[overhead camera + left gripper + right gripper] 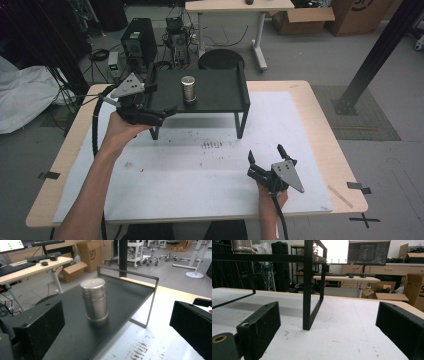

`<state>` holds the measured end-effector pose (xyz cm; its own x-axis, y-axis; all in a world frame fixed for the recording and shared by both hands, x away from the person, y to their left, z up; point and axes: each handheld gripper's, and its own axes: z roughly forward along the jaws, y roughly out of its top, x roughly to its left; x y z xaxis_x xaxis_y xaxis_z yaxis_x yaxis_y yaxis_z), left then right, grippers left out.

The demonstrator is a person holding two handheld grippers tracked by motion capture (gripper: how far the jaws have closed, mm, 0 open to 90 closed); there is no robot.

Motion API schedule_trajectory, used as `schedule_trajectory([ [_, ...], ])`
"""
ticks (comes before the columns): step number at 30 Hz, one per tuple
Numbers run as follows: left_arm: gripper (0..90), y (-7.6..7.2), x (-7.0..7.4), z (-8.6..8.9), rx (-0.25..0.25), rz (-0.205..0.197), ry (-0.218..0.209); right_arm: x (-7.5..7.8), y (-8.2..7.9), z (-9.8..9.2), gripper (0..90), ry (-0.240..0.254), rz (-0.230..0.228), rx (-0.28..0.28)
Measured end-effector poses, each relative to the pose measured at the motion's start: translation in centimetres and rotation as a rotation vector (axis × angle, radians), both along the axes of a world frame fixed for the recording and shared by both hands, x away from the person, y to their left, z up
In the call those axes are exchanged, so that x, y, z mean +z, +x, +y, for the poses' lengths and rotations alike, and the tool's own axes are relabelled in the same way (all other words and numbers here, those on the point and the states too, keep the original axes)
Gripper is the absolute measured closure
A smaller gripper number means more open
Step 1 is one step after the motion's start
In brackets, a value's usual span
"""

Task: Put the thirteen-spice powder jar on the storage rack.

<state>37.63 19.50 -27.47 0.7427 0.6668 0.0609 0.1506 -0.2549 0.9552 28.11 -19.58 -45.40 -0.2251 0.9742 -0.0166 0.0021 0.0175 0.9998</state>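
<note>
One metal canister (188, 89) stands upright on the black shelf (220, 92), toward its left half and apart from the rims. It is a brushed steel cylinder with a slightly domed top and a few shallow grooves ringing its upper body; in the left gripper view (94, 301) no label or writing can be made out on it. The shelf is a single flat, matte black metal rack on thin bar legs, with a raised bar rim at its ends. The left gripper (159, 111) is held at the shelf's left front edge, its rough black jaws spread wide with the canister ahead between them, not touching it. The right gripper (265, 156) is low over the white mat (200, 170), well apart from the canister, jaws likewise spread and holding nothing. One light wooden table (327, 150) carries the stained, scuffed mat. A cardboard box (93, 253) behind reads "SF".
</note>
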Motion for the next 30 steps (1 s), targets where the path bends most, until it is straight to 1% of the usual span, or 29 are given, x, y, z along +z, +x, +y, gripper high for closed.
schedule_trajectory([
  [2,0.2,-0.4,-0.3,0.3,0.002,0.001,-0.009,0.0,0.0,0.0,5.5,0.000,0.000,0.000],
  [6,0.2,-1.2,-1.0,0.9,0.003,-0.011,-0.023,0.0,0.0,0.0,5.5,-0.001,-0.001,0.000],
  [10,0.3,-2.0,-1.6,1.6,0.010,-0.011,-0.021,0.0,0.0,0.0,5.5,-0.001,0.000,0.000],
  [12,0.3,-2.3,-1.9,2.0,0.013,-0.008,-0.027,0.0,0.0,0.0,5.5,-0.001,-0.001,0.000],
  [15,0.2,-2.9,-2.2,2.5,0.023,-0.014,-0.034,0.0,0.0,0.0,5.5,-0.001,-0.001,0.000],
  [21,0.3,-4.0,-2.7,3.8,0.040,-0.027,-0.064,0.0,0.0,0.0,5.5,-0.001,-0.001,0.000],
  [24,0.3,-4.6,-3.0,4.3,0.050,-0.030,-0.066,0.0,0.0,0.0,5.5,-0.001,-0.002,0.000],
  [27,0.3,-5.3,-3.5,4.8,0.062,-0.038,-0.078,0.0,0.0,0.0,5.5,0.001,-0.001,0.001],
  [30,0.3,-5.7,-3.8,5.2,0.077,-0.038,-0.074,0.0,0.0,0.0,5.5,-0.001,0.000,0.001],
])
